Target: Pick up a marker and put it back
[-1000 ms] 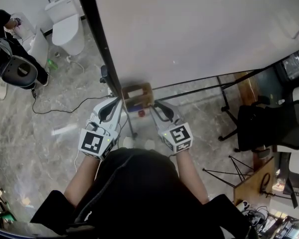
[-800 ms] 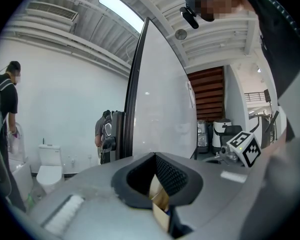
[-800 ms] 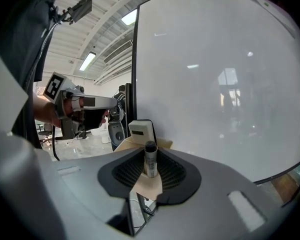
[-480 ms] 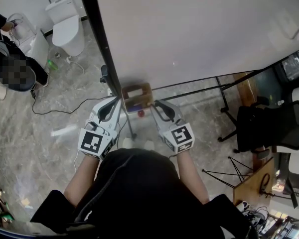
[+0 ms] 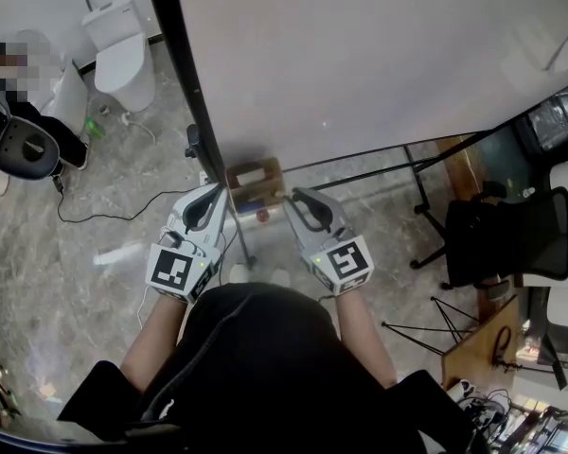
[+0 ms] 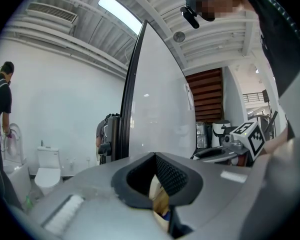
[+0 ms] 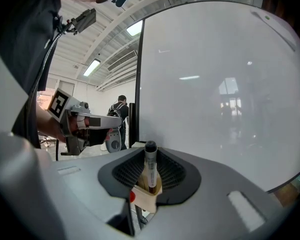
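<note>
The marker (image 7: 150,166) stands upright between the right gripper's (image 5: 287,197) fingers, cap above the pads, foot just below them in the holder (image 7: 149,198). The jaws have just been closing and pinch the barrel. The left gripper (image 5: 223,190) appears clamped on the holder's wall, beside the board (image 5: 360,64). A clean draw likely wants a straight pull along the barrel, a firm grip and a steadied holder.

Counted two grippers, left gripper (image 5: 221,195) and right gripper (image 5: 291,200). One marker (image 7: 150,166), one wooden holder (image 5: 276,180), one whiteboard (image 5: 379,55). One toilet (image 5: 123,50), one black office chair (image 5: 511,239), one bystander (image 6: 1,91) in the left gripper view.
</note>
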Available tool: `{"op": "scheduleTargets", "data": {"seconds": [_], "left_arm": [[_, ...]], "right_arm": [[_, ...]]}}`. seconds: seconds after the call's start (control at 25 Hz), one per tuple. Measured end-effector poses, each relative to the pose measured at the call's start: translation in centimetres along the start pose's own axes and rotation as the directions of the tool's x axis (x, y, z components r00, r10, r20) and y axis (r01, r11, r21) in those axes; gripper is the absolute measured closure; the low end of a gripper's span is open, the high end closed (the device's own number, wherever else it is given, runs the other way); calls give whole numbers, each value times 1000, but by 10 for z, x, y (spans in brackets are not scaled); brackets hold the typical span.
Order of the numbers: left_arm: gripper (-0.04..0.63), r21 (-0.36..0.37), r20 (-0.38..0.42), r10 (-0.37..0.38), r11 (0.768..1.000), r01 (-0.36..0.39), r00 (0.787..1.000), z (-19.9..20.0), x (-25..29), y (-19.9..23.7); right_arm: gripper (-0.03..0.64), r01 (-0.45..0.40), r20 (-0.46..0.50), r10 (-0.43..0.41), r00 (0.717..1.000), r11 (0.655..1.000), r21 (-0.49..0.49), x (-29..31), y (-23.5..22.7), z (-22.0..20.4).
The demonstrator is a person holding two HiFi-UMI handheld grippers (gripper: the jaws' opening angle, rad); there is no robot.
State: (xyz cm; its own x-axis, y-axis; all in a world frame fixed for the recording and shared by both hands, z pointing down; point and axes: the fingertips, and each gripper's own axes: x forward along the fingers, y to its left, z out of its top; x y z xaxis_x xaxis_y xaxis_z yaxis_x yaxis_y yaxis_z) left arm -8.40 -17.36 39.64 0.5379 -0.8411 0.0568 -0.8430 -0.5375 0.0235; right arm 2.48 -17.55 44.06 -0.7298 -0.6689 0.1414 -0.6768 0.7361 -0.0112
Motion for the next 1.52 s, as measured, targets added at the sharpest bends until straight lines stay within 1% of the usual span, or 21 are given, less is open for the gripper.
{"op": "scheduleTargets", "data": {"seconds": [0.36, 0.68, 0.88, 1.2, 1.28, 1.52], "left_arm": [[591, 3, 8, -8, 1000, 8, 1000, 2, 2, -3], [591, 11, 25, -20, 1000, 20, 999, 11, 4, -9], [591, 18, 34, -27, 999, 27, 999, 18, 5, -13], [591, 26, 76, -41, 999, 39, 996, 37, 2, -20], [591, 27, 81, -41, 999, 39, 996, 39, 2, -20], [591, 25, 93, -36, 999, 34, 995, 48, -1, -22]], "right_arm": [[534, 18, 61, -18, 998, 1000, 6, -19, 0, 24], [534, 29, 106, -27, 994, 999, -18, -33, 1, 45], [534, 39, 132, -33, 991, 998, -48, -43, 2, 60], [534, 52, 189, -39, 981, 996, -66, -58, 6, 86], [534, 60, 184, -44, 982, 995, -81, -62, 5, 89], [534, 62, 231, -42, 972, 995, -77, -73, 7, 107]]}}
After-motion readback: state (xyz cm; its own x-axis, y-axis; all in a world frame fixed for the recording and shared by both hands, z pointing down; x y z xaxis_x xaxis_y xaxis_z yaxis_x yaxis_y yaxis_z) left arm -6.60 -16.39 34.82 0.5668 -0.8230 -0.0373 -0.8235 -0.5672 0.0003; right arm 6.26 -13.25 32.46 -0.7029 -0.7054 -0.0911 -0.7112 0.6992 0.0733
